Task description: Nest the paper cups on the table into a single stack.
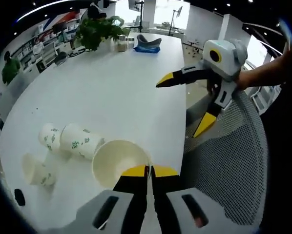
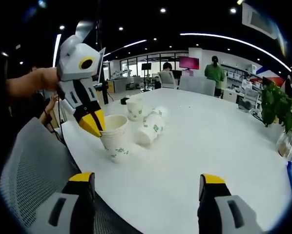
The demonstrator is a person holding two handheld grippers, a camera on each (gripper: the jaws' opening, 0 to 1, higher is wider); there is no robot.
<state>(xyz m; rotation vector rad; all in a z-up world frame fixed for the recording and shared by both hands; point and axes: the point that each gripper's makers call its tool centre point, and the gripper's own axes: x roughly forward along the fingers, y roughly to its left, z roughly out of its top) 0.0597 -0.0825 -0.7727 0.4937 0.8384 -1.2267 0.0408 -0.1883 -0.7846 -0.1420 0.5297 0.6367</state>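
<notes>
My left gripper (image 1: 149,170) is shut on the near rim of a white paper cup (image 1: 119,163) with green print, which stands open-side up at the table's edge. The right gripper view has that cup (image 2: 114,139) with the left gripper (image 2: 96,127) pinching its rim from above. Left of it, two cups (image 1: 80,141) (image 1: 51,136) lie on their sides and a third (image 1: 36,170) sits nearer the edge. My right gripper (image 2: 147,179) is open with nothing between its fingers. It hangs off the table's right side (image 1: 180,107), apart from the cups.
A grey mesh chair (image 1: 229,165) (image 2: 29,165) stands against the white table (image 1: 116,92). At the far end are a potted plant (image 1: 99,27) (image 2: 278,107) and a blue-grey object (image 1: 147,45). A small black item (image 1: 19,196) lies by the cups. People stand in the background.
</notes>
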